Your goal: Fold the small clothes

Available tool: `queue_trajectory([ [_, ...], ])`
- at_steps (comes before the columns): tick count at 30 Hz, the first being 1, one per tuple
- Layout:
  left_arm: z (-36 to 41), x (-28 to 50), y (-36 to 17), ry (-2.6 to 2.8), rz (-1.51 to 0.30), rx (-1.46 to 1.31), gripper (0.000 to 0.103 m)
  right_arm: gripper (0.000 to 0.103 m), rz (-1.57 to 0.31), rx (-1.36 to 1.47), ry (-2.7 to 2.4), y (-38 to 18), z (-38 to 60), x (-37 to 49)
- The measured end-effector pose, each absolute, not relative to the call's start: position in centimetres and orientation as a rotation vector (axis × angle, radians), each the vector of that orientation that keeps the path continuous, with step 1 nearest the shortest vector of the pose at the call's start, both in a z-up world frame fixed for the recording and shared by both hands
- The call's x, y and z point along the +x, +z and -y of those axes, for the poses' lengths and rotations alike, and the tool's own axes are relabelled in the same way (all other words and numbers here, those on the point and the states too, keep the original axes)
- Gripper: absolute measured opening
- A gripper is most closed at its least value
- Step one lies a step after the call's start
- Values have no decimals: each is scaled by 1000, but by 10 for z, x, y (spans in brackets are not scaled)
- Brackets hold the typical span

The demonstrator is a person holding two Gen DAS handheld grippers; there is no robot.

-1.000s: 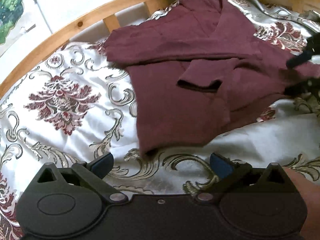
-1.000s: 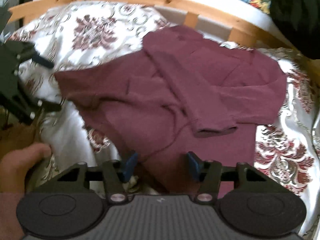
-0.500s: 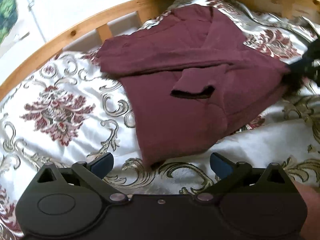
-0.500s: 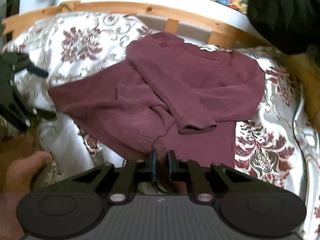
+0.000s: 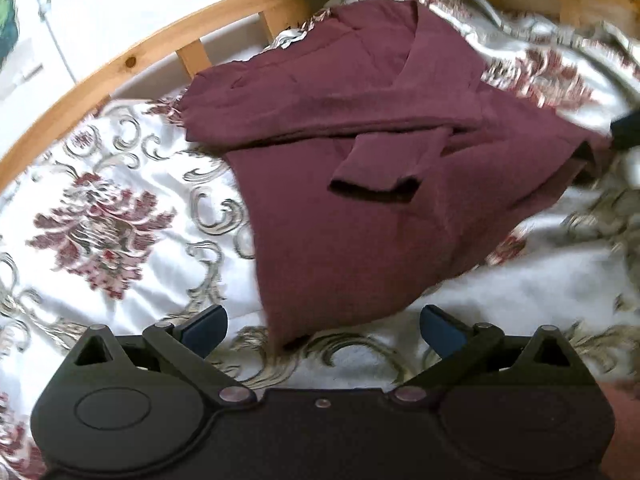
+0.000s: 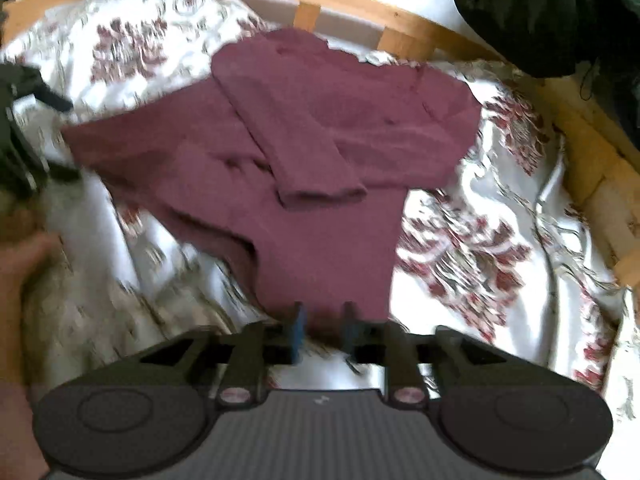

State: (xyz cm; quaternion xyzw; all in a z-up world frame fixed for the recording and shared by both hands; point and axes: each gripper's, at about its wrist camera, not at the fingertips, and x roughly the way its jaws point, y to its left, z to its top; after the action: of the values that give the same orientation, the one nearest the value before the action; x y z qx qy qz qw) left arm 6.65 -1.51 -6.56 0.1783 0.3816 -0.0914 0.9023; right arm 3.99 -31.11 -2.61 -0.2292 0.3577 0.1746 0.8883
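Maroon sweater (image 5: 344, 184) lies mid-frame on the floral bedspread (image 5: 100, 232), one sleeve folded across its body, wooden bed rail (image 5: 132, 60) along the top. Left gripper (image 5: 322, 326), bottom of frame: jaws spread wide, nothing between them. Right gripper (image 6: 321, 328): jaws have just been opening, part open; sweater hem sits between the pads, apparently released.
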Motion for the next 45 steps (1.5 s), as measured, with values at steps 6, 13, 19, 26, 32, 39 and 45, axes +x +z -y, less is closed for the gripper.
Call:
queue_trajectory([
  [6, -11, 69, -52, -245, -791, 91, 102, 63, -765, -481, 382, -32, 308, 41],
  [13, -40, 99, -60, -160, -859, -89, 92, 67, -682, -658, 439, -48, 273, 37],
  [19, -51, 123, -75, -98, -958, -233, 67, 66, -655, -693, 440, -58, 262, 48],
  [26, -55, 122, -77, -57, -926, -218, 20, 65, -661, -675, 435, -57, 269, 51],
  [32, -64, 112, -63, -28, -855, -261, 5, 26, -637, -637, 440, -49, 276, 45],
  [39, -81, 106, -54, -12, -802, -295, 6, 18, -658, -629, 465, -49, 275, 46],
  [45, -74, 96, -52, -21, -777, -234, 43, 46, -680, -643, 457, -56, 271, 49],
])
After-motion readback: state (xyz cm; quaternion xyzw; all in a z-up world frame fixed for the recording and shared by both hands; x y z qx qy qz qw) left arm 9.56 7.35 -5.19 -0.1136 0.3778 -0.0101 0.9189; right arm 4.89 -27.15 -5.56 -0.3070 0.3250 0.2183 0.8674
